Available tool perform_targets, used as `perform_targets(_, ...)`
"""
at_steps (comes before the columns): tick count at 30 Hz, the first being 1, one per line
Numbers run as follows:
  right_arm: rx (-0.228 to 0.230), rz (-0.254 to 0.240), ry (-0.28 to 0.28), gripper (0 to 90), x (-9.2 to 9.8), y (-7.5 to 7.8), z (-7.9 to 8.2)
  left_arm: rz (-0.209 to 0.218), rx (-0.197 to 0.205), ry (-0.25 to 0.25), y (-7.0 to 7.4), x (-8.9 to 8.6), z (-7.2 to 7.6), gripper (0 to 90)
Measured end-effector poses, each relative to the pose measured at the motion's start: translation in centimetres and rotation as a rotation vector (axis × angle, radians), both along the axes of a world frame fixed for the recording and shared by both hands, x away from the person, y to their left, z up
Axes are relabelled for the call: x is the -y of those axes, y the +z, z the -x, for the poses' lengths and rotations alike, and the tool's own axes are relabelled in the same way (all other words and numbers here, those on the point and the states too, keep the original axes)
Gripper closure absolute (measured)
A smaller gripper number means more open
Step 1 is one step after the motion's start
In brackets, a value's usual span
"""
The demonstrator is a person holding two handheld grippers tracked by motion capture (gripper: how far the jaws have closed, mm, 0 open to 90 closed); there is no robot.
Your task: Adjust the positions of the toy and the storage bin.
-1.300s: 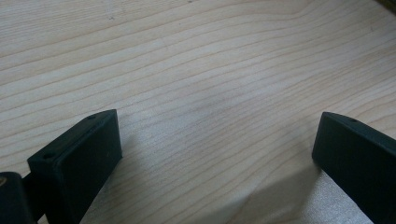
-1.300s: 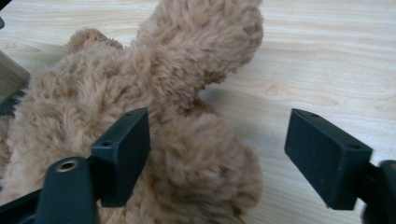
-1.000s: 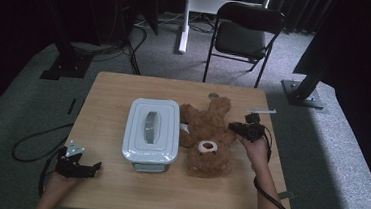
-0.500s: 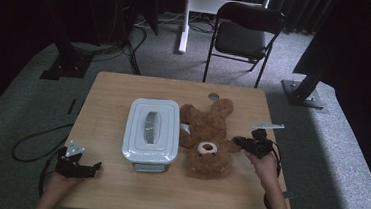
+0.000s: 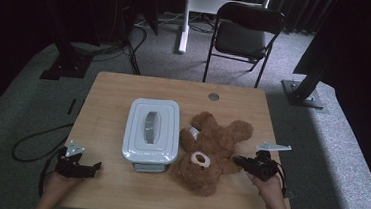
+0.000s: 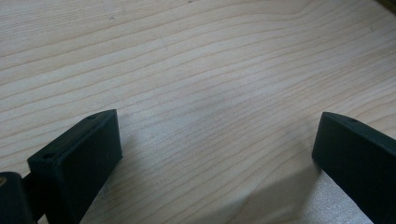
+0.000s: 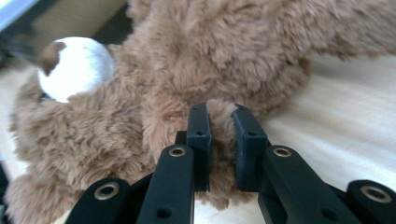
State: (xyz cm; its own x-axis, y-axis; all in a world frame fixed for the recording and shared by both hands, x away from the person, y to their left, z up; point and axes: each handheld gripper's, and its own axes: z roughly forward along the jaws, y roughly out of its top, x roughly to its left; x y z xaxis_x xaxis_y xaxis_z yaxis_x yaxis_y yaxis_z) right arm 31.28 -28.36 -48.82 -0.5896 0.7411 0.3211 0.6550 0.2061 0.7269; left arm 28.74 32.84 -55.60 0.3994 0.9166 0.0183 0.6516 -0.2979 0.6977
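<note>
A brown teddy bear (image 5: 214, 143) lies on its back on the wooden table (image 5: 124, 89), just right of a pale blue lidded box (image 5: 151, 129). My right gripper (image 5: 237, 162) comes in from the right at table level. It is shut on a furry limb of the bear (image 7: 222, 122); the jaws have just been closing, with the fur squeezed between the pads. The bear's white muzzle (image 7: 77, 67) lies beyond the jaws, to their left. At the table's near left corner my left gripper (image 5: 96, 167) rests low, its jaws (image 6: 215, 135) wide apart over bare wood.
A black folding chair (image 5: 244, 36) stands beyond the far edge of the table. A small round grommet (image 5: 213, 96) sits near the far edge. Cables trail on the carpet to the left. Dark stand bases flank the table.
My right gripper has moved toward the near edge and slightly right, and the bear has shifted toward the near side with it. The left gripper and the box have stayed put.
</note>
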Motion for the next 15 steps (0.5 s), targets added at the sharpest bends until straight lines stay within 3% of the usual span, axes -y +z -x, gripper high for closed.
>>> perform_targets(5,0.021,-0.001,0.003,75.9,0.0,0.1,1.2,0.001,0.000,0.000,0.0,0.0,0.0,2.1)
perform_targets(6,0.031,0.010,-0.009,71.8,0.0,0.1,1.1,0.001,0.000,0.000,0.0,0.0,0.0,2.1)
perform_targets(8,0.045,-0.013,-0.013,64.3,0.2,0.3,0.7,0.000,0.000,0.000,0.0,0.0,0.0,2.1)
perform_targets(10,0.087,-0.026,-0.011,52.9,0.2,0.8,0.3,0.000,0.000,0.000,0.0,0.0,0.0,2.1)
perform_targets(15,0.160,-0.037,0.007,45.1,-0.7,3.2,-1.3,0.001,0.001,0.001,0.0,0.0,0.0,2.1)
